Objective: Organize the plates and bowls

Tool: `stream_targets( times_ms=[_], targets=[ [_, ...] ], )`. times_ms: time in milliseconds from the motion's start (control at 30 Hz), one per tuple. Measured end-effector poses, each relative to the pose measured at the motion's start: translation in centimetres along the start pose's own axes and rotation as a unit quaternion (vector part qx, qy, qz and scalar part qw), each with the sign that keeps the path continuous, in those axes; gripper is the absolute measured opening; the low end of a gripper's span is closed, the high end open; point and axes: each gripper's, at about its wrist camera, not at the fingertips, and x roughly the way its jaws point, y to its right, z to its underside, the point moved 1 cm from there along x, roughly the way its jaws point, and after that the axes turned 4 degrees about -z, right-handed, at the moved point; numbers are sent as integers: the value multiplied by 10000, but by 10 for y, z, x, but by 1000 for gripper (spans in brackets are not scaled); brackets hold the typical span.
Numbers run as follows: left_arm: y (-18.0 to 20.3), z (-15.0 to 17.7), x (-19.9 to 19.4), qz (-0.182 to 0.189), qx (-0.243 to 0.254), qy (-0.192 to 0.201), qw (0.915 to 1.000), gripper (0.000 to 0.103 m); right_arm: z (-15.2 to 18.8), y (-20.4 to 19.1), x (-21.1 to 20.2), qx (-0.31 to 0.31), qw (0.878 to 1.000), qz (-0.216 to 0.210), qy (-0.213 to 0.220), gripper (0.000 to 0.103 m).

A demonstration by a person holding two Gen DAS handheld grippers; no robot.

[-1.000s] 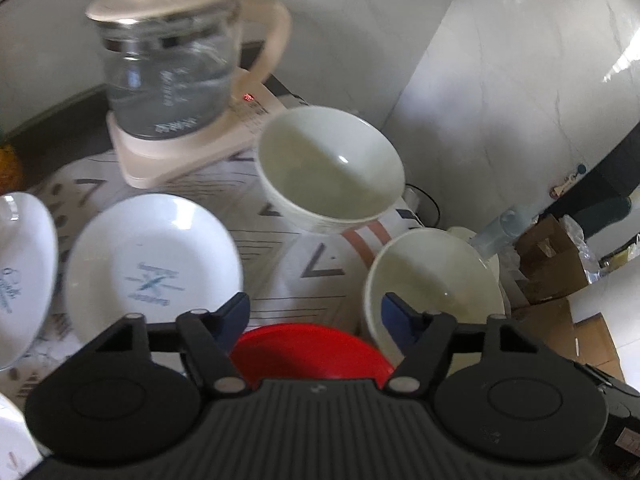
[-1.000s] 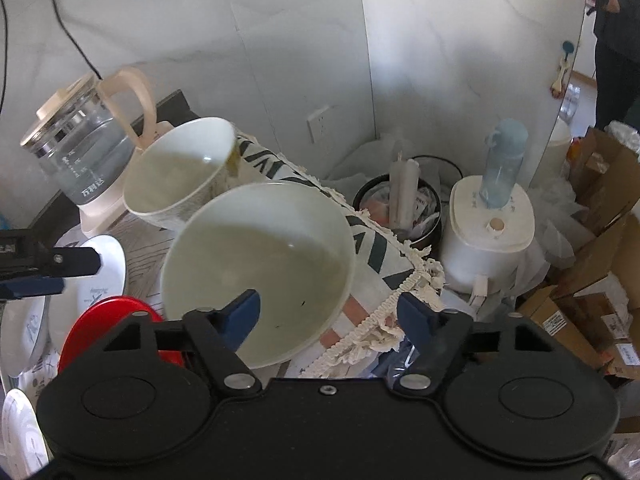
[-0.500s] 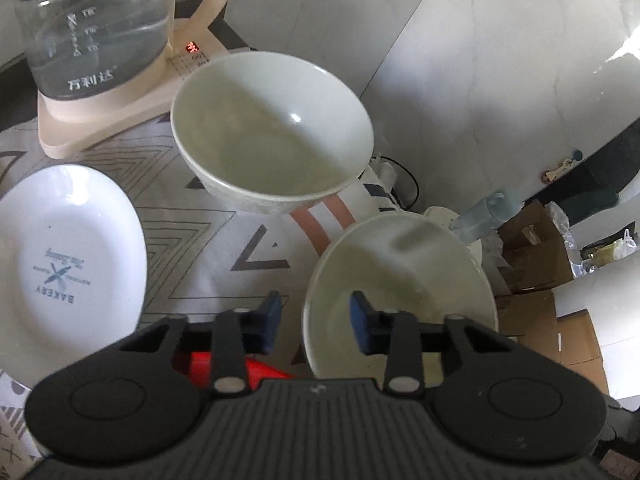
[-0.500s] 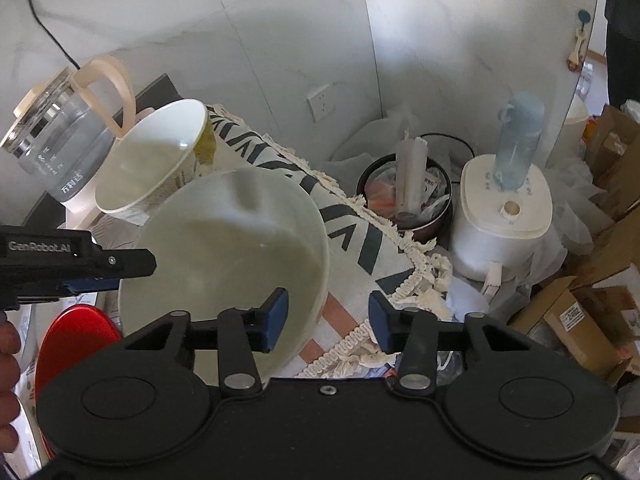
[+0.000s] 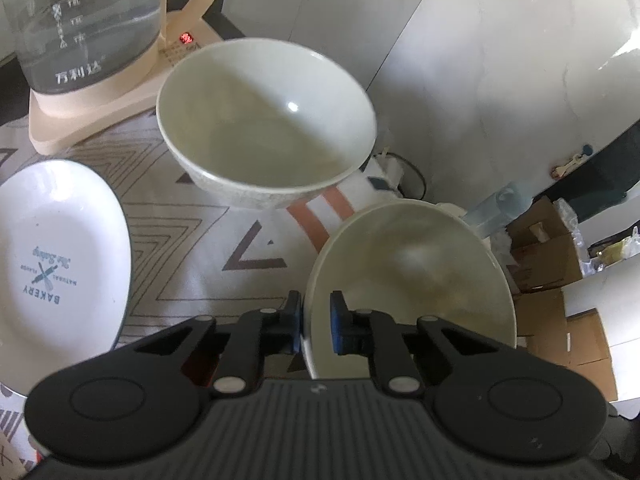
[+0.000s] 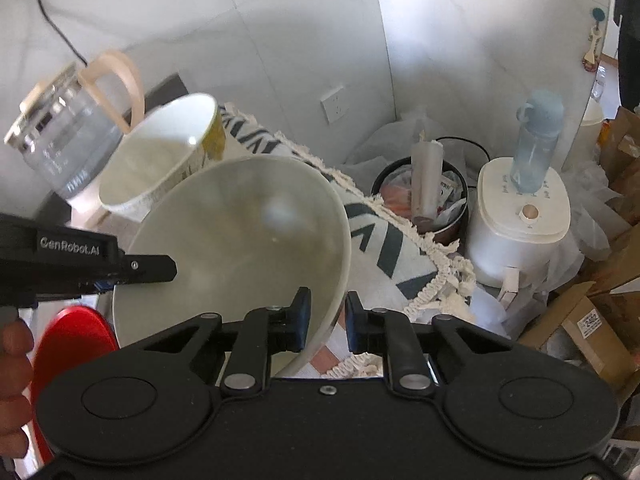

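Both grippers hold the same cream bowl (image 5: 412, 280), one on each side of its rim. The left gripper (image 5: 316, 322) has its jaws closed on the bowl's left rim, one blue pad inside the wall and one outside. The right gripper (image 6: 326, 320) has its jaws clamped on the right rim in the same way. The bowl sits tilted at the near right edge of the bench (image 5: 208, 240), which is covered by a patterned cloth. Just behind it stands a second bowl (image 5: 266, 120), upright and apart from the first. A white bakery plate (image 5: 60, 252) lies to the left, a red plate (image 6: 70, 340) sits near the held bowl, and a glass kettle (image 5: 80, 20) stands on its base at the back
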Motion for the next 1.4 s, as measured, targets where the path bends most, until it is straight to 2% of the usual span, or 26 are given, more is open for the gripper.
stream_targets(
  times_ms=[300, 500, 633, 1033, 1400],
  targets=[
    [-3, -5, -40, 169, -102, 449, 9988, 13, -13, -17, -30, -120, 9987, -16, 487, 18],
    [-8, -4, -65, 163, -130, 755, 9969, 6, -18, -28, -42, -112, 9975, -2, 703, 18],
    [-17, -1, -80, 204, -206, 875, 9957, 5, -17, -39, -51, -152, 9965, -35, 825, 18],
    [-52, 12, -124, 87, -466, 959, 9943, 5, -1, -81, -75, -303, 9945, -226, 972, 18],
    [-86, 41, -144, -2, -703, 816, 9942, 5, 26, -111, -84, -369, 9946, -374, 893, 18]
  ],
)
